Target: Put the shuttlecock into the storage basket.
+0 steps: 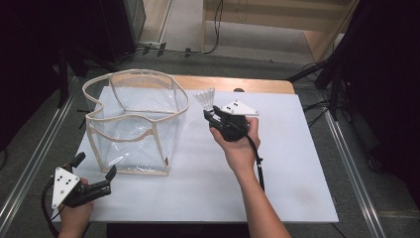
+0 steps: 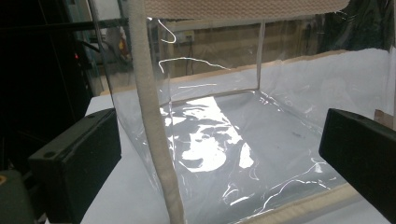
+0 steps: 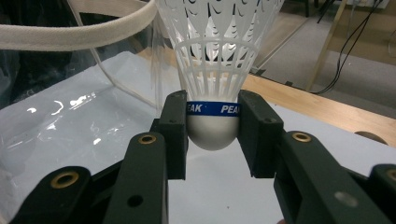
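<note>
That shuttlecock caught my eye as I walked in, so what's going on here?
A person at a white table works a gripper in each hand. The right gripper is shut on a white shuttlecock, clamping its rounded cork base beside the blue band, just to the right of a clear plastic bag with beige trim that stands open. The left gripper is open, at the bag's near left corner, not touching it.

The shuttlecock (image 3: 212, 70) is showing white with a blue band. The see-through bag (image 1: 136, 124) is wearing cream edges. The bench (image 1: 277, 163) is looking white, and the fingers (image 3: 173, 135) black.
</note>
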The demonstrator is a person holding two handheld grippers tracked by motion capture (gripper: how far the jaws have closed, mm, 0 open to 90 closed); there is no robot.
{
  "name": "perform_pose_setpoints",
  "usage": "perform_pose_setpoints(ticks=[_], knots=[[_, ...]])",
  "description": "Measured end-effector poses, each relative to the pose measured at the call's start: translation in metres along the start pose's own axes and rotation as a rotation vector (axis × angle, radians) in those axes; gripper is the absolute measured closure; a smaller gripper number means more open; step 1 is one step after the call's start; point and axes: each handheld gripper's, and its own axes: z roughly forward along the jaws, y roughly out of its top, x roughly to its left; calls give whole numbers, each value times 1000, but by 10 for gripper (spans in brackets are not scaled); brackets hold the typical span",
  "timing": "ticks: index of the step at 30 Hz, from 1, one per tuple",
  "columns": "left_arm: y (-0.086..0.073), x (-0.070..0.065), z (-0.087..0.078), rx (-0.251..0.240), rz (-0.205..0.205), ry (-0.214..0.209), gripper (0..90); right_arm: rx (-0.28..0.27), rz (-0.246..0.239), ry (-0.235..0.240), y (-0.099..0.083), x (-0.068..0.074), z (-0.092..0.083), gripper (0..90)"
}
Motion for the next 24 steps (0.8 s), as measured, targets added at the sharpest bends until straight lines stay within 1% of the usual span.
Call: perform_pose_setpoints(ticks=[4, 24], knots=[[0, 0, 0, -1, -1, 1, 0, -3, -8, 4, 4, 0, 0, 628], [0, 0, 0, -1, -3, 1, 0, -39, -15, 10, 19, 6, 0, 628]])
